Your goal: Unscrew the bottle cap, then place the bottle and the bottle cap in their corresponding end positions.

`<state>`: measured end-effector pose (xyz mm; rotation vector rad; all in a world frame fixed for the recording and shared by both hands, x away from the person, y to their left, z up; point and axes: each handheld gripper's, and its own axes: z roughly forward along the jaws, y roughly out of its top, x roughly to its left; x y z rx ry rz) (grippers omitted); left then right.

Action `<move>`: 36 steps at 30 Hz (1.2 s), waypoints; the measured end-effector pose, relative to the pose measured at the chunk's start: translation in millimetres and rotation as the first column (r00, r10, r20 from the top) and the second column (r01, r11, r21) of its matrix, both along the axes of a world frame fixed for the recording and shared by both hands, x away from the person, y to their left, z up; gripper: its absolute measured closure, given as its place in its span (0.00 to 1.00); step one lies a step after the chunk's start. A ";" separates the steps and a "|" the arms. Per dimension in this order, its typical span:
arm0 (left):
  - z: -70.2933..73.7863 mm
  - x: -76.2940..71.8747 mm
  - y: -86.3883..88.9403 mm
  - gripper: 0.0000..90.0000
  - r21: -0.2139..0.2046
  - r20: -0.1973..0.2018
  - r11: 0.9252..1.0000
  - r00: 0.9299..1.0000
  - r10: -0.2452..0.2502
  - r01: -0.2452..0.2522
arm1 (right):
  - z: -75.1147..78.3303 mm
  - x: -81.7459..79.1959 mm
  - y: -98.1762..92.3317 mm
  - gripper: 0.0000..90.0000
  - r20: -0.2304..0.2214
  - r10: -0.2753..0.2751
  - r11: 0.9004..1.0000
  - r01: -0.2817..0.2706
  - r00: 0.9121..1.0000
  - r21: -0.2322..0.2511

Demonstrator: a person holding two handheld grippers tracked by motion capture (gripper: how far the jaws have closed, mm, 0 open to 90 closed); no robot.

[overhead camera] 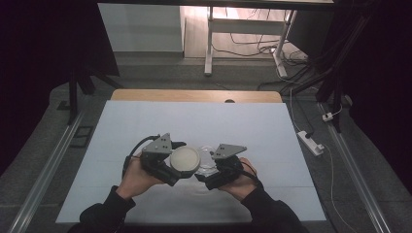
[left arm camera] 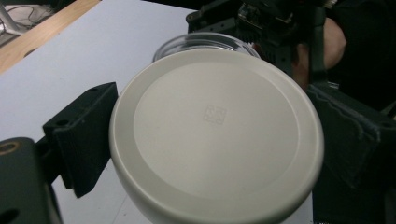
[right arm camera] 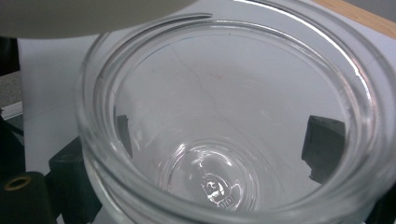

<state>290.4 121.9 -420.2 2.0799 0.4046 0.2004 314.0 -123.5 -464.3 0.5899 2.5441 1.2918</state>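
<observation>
— What have you got in each hand right now?

— My left gripper (overhead camera: 171, 162) is clamped on a round off-white lid (overhead camera: 185, 158). In the left gripper view the lid (left arm camera: 217, 135) sits squeezed between my two black jaws, one pressed to each side of its rim, its flat top facing the camera with a small square mark stamped near the middle.

— And the other one?

— My right gripper (overhead camera: 212, 170) is closed around a clear glass jar (overhead camera: 207, 160). In the right gripper view I look straight into the jar's open mouth (right arm camera: 233, 126); the jaws show through the glass, one on each side of the wall, holding it.

— Where are the two things relative to each other?

— Very close. In the high view the lid is just left of the jar, over the near middle of the pale blue table cover (overhead camera: 145, 121). In the left gripper view the jar's rim (left arm camera: 205, 42) peeks out just beyond the lid's far edge. In the right gripper view the lid's edge (right arm camera: 84, 16) overlaps the top left of the jar's mouth. I cannot tell whether they touch.

— Is the lid on the jar?

— No, the mouth is mostly uncovered.
</observation>
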 end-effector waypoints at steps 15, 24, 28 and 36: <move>-9.0 -5.3 5.6 0.09 -0.011 -0.008 1.000 1.000 -0.007 0.007 | -1.5 12.3 -6.9 0.07 0.006 -0.062 0.998 0.062 0.998 0.003; -9.6 -9.6 3.7 0.09 -0.014 0.002 1.000 1.000 -0.017 0.017 | 1.5 23.3 -8.9 0.07 0.008 -0.091 0.996 0.090 0.996 0.012; -12.1 -10.5 1.7 0.09 -0.010 0.008 1.000 1.000 -0.021 0.022 | 3.1 27.5 -10.2 0.07 0.006 -0.102 0.995 0.102 0.995 0.018; -19.3 -11.9 -3.3 0.09 0.005 0.015 1.000 0.999 -0.029 0.029 | 5.0 38.1 -8.4 0.07 0.006 -0.118 0.993 0.118 0.993 0.020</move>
